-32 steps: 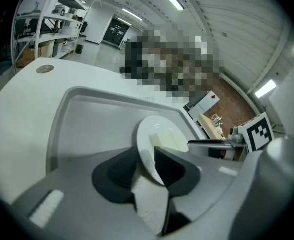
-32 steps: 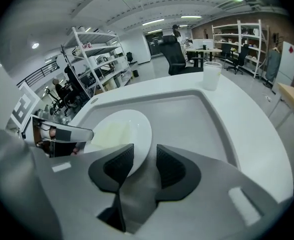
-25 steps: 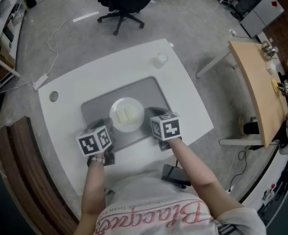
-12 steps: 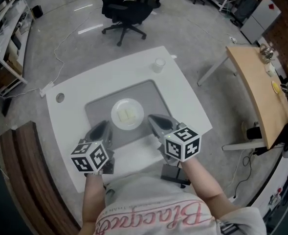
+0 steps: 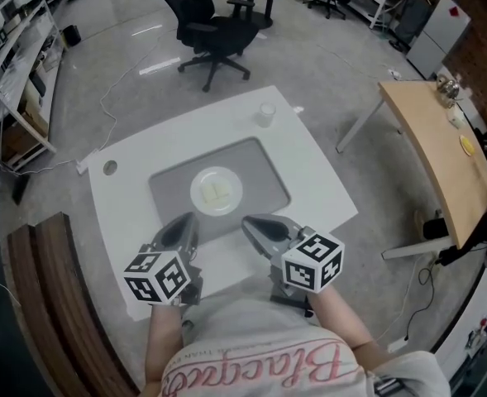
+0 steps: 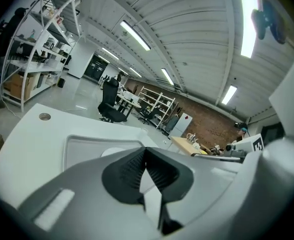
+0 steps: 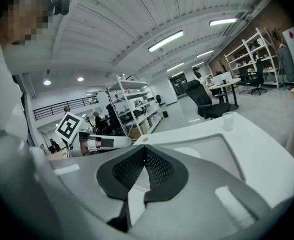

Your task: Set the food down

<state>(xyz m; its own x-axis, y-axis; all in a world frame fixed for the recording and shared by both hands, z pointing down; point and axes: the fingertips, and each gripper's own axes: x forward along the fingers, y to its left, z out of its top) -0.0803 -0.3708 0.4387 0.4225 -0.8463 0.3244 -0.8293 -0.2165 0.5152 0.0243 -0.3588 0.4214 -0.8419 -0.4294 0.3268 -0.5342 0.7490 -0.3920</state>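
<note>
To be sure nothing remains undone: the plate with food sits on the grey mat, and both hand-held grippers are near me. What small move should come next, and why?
Probably just draw both away and rest them. The food lies on the plate, flat on the grey mat. The left hand-held gripper and right hand-held gripper are shut, empty and clear of the plate.

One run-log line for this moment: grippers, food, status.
left gripper: shut, empty | right gripper: shut, empty | food: on plate, on grey mat | grippers clear of plate | status: food set down
</note>
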